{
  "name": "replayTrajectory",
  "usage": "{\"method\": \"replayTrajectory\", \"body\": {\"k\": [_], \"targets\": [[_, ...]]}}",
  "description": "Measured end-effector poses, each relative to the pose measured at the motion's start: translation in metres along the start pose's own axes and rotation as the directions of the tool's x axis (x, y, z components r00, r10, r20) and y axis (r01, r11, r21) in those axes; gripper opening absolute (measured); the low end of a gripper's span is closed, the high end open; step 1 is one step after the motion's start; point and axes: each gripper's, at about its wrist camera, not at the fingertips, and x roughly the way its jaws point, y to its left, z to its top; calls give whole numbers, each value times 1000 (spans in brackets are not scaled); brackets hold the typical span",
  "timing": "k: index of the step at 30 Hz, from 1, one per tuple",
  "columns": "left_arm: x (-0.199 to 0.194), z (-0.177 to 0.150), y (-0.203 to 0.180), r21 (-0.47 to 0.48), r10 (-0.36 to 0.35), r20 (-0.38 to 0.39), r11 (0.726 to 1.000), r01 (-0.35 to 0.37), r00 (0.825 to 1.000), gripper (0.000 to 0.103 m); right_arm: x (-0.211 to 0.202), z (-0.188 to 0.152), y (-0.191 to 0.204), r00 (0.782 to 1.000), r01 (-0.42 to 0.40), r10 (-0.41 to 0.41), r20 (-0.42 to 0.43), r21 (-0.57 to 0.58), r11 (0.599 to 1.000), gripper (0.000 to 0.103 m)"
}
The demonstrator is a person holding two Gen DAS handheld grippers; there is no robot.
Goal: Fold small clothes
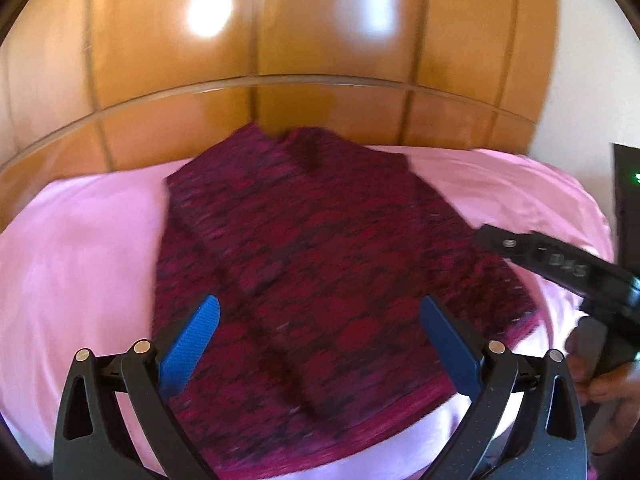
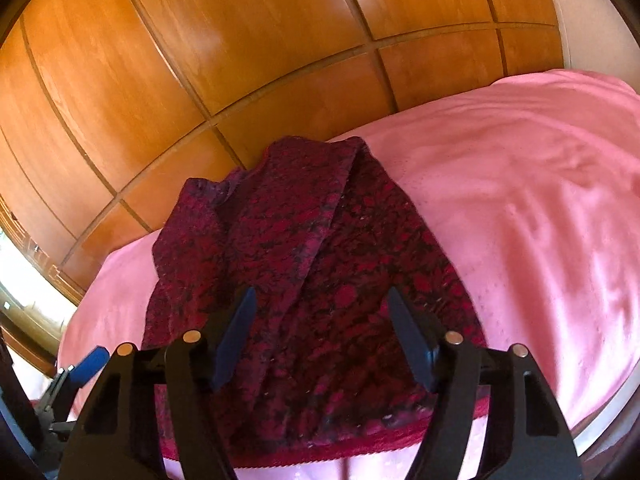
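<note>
A small dark red and black patterned knit garment [image 1: 320, 272] lies on a pink sheet, its sides folded inward and its hem toward me. It also shows in the right wrist view [image 2: 312, 280]. My left gripper [image 1: 320, 308] is open and empty above the garment's near part. My right gripper [image 2: 320, 300] is open and empty above the hem end. The right gripper's black body [image 1: 560, 264] shows at the right of the left wrist view, held by a hand. One blue pad of the left gripper [image 2: 90, 360] shows at the lower left of the right wrist view.
The pink sheet [image 1: 80, 260] covers a bed [image 2: 520, 200]. A glossy wooden panelled headboard or wall [image 1: 320, 40] stands just behind the garment. A dark device with a green light [image 1: 628, 184] is at the right edge.
</note>
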Motion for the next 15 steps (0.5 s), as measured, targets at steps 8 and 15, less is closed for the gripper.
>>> {"method": "replayTrajectory", "body": {"k": [8, 15], "targets": [[39, -14, -36, 130, -44, -109, 990, 58, 993, 58, 3, 8, -21, 1000, 0, 1, -20, 40, 999, 69], [16, -16, 0, -16, -201, -36, 980, 200, 979, 19, 22, 12, -3, 994, -81, 82, -69, 11, 997, 70]]}}
